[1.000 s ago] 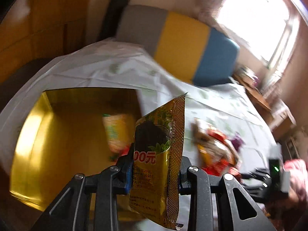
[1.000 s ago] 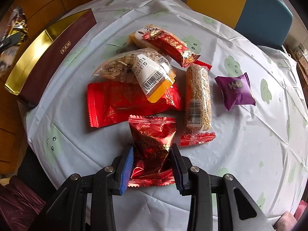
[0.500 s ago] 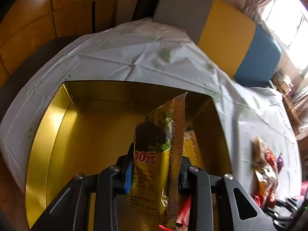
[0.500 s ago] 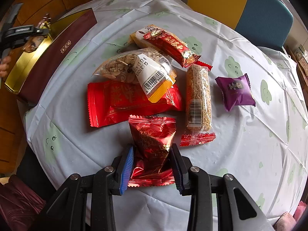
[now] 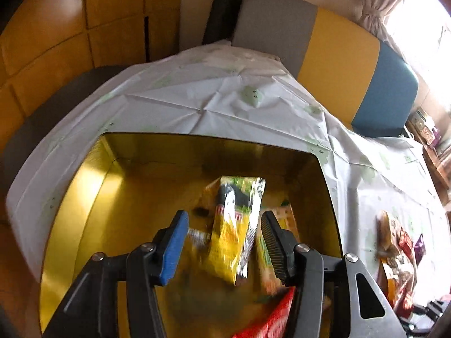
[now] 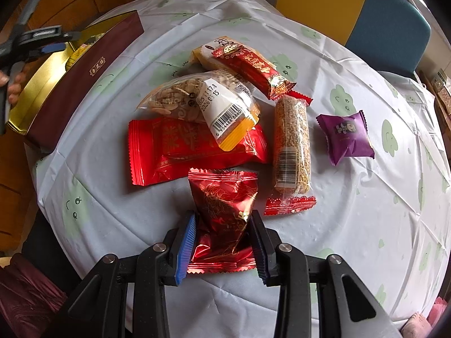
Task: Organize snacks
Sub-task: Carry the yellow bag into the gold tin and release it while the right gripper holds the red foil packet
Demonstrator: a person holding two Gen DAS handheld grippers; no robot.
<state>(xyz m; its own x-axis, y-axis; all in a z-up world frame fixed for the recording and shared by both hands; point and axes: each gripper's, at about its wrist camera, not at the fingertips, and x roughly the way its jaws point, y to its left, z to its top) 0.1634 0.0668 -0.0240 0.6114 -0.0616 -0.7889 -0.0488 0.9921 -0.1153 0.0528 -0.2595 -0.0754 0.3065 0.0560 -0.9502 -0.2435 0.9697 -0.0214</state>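
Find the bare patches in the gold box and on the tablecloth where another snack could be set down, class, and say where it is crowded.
The gold box is bare along its left side and far wall; its near right corner, around the falling yellow packet, is crowded. The tablecloth lies bare right of the grain bar, below the purple packet. The middle heap around the barcoded bag is crowded.

Wood-panelled wall (image 5: pixel 70 28), grey-yellow-blue sofa (image 5: pixel 338 53), curtained bright window (image 5: pixel 417 22) behind the clothed table (image 5: pixel 211 98)
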